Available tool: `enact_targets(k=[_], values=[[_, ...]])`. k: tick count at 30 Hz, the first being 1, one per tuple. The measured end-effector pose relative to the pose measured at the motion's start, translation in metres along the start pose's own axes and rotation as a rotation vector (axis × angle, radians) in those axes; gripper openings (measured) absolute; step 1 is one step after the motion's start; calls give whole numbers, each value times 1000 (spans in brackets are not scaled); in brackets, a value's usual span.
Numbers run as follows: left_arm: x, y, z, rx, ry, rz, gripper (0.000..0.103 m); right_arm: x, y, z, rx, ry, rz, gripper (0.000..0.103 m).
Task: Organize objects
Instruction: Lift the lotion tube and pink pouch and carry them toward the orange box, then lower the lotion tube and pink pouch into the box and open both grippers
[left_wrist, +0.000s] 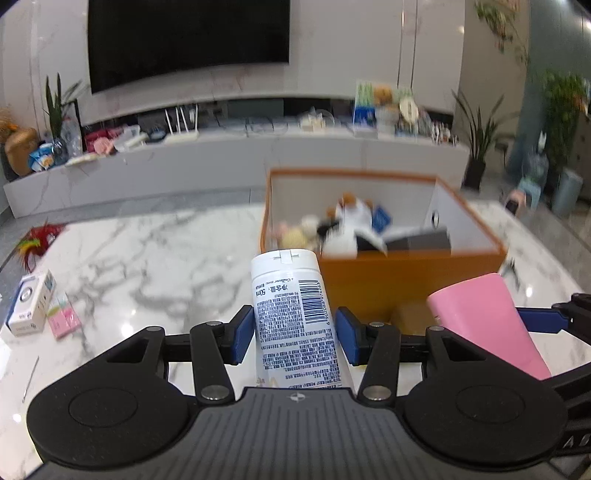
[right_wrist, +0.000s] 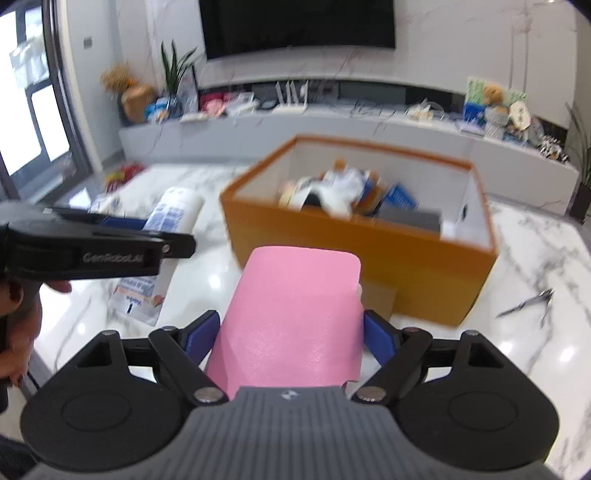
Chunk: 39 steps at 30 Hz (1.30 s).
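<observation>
- Left gripper: blue pads clamped on a white plastic bottle with printed label and barcode, cap pointing to 12 o'clock.
- Right gripper: clamped on a pink faceted soft-plastic container.
- Orange cardboard box with white lining: on the white marble bench at 12 o'clock, holding a blurred jumble of items.
- Small white-and-blue carton: at 9 o'clock.

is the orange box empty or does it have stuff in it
Not empty. The lidless orange box holds a jumble of things: a plush toy, a blue packet and a dark box.
</observation>
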<state>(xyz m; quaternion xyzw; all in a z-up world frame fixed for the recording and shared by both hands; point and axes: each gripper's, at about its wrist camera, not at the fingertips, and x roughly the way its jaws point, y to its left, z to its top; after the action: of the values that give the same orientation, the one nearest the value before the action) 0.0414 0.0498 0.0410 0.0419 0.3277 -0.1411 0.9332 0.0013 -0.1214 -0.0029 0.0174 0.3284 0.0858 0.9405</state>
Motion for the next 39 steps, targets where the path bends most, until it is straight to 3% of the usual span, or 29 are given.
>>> enact_targets(k=[8, 15, 20, 28, 39], values=[[12, -8, 40, -16, -52, -30, 55, -6, -31, 49, 73, -103, -54, 83], [38, -20, 74, -5, -72, -57, 55, 14, -60, 74, 111, -115, -80, 83], [69, -26, 103, 2, -74, -68, 55, 43, -84, 100, 103, -103, -85, 83], [135, -37, 131, 43, 1, -72, 55, 111, -122, 145, 99, -45, -84, 83], [185, -42, 127, 88, 76, -58, 55, 179, -139, 146, 61, 51, -92, 83]])
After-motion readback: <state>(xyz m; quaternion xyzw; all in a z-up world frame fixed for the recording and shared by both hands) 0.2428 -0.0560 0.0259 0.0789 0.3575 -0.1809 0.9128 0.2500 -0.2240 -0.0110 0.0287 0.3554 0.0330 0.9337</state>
